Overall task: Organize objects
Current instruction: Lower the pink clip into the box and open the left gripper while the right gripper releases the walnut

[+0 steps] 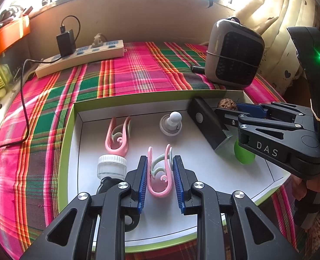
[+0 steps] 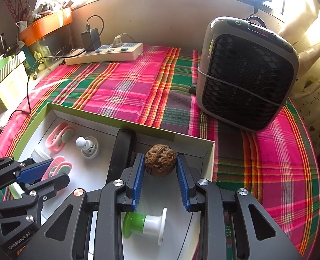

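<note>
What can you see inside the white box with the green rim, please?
Inside the box: two pink clips, the nearer between the left gripper pads; a white knob; a black bar; a walnut in the right gripper; a green-and-white spool; a clear jar. The grippers hide the near floor.

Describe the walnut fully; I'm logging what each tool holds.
The walnut is round, brown and deeply wrinkled, with a seam ridge running over its top, whole and uncracked. It sits between the blue ribbed pads of the right tool, which look pressed against its two sides. It is inside the white box, near the far right corner, beside a black bar. Whether it rests on the floor or is lifted is unclear.
</note>
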{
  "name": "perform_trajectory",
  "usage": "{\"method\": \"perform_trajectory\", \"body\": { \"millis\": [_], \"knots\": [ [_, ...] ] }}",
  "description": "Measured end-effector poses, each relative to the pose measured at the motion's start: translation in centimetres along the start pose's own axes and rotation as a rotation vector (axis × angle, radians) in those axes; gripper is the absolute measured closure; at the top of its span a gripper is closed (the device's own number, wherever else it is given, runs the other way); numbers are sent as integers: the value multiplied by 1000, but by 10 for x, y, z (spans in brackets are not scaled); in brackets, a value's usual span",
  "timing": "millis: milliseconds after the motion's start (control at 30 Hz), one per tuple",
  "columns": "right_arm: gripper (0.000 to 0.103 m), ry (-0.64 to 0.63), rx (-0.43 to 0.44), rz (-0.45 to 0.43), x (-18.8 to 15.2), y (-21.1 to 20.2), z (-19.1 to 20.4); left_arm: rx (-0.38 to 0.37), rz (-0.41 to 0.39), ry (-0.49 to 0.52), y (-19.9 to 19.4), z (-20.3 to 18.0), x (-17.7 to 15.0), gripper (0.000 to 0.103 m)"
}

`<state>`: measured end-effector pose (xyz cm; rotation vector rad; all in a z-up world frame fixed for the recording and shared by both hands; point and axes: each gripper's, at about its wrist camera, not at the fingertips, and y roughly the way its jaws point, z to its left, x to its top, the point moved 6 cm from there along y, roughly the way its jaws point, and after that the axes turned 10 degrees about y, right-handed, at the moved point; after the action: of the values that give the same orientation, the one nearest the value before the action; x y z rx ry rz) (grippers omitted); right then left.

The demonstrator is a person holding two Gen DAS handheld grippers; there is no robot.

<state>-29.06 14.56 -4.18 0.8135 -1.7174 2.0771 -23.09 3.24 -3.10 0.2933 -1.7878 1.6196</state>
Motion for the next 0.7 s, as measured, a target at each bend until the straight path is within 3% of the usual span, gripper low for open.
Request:
{"method": "perform_trajectory", "body": {
  "millis": [700],
  "knots": [
    [72, 3, -9, -3, 0, 0, 0, -1, 1, 1, 0, 1, 0, 81]
  ]
}}
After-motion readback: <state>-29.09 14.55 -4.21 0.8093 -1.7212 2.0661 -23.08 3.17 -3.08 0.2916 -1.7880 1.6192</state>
